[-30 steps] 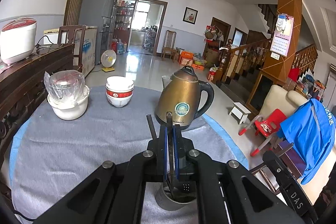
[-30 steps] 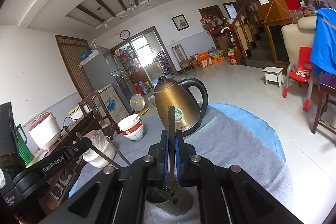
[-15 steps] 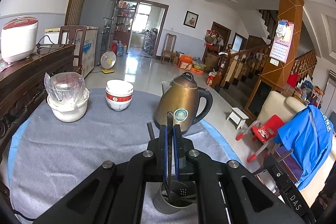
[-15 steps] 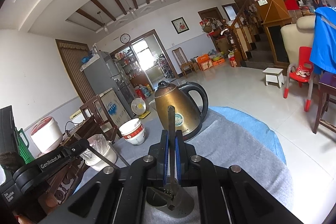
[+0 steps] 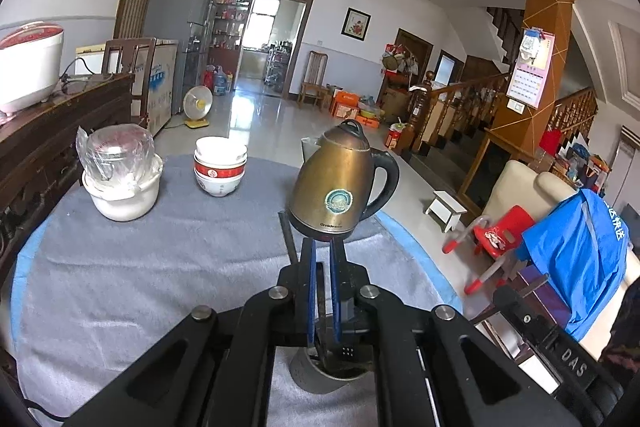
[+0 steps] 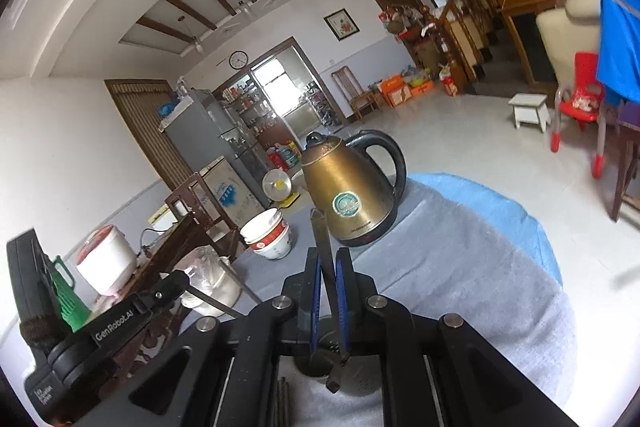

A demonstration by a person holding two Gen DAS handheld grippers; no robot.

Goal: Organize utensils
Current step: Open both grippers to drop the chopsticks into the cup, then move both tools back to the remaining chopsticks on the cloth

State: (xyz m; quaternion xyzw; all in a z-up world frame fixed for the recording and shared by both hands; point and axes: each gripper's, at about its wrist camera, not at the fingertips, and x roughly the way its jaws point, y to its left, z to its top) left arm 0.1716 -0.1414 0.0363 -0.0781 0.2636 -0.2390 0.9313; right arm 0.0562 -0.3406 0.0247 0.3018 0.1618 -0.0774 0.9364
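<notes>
A grey metal utensil holder (image 5: 316,375) stands on the grey cloth right under both grippers; it also shows in the right wrist view (image 6: 360,381). My left gripper (image 5: 323,259) has its blue pads slightly apart with nothing between them; a dark utensil handle (image 5: 289,237) leans out of the holder just left of it. My right gripper (image 6: 331,269) holds a dark flat utensil (image 6: 322,239) loosely between its blue pads, tilted, its lower end over the holder's rim.
A brass kettle (image 5: 340,183) stands just beyond the grippers. Stacked bowls (image 5: 220,167) and a white pot with a plastic-wrapped jar (image 5: 120,175) sit at the far left. The table's right edge (image 5: 420,255) drops to the floor. Dark sticks (image 6: 282,403) lie by the holder.
The utensil that stood between my left pads is gone from them and the pads have parted. The right gripper's utensil has tilted and the pads have loosened. Both views shifted slightly.
</notes>
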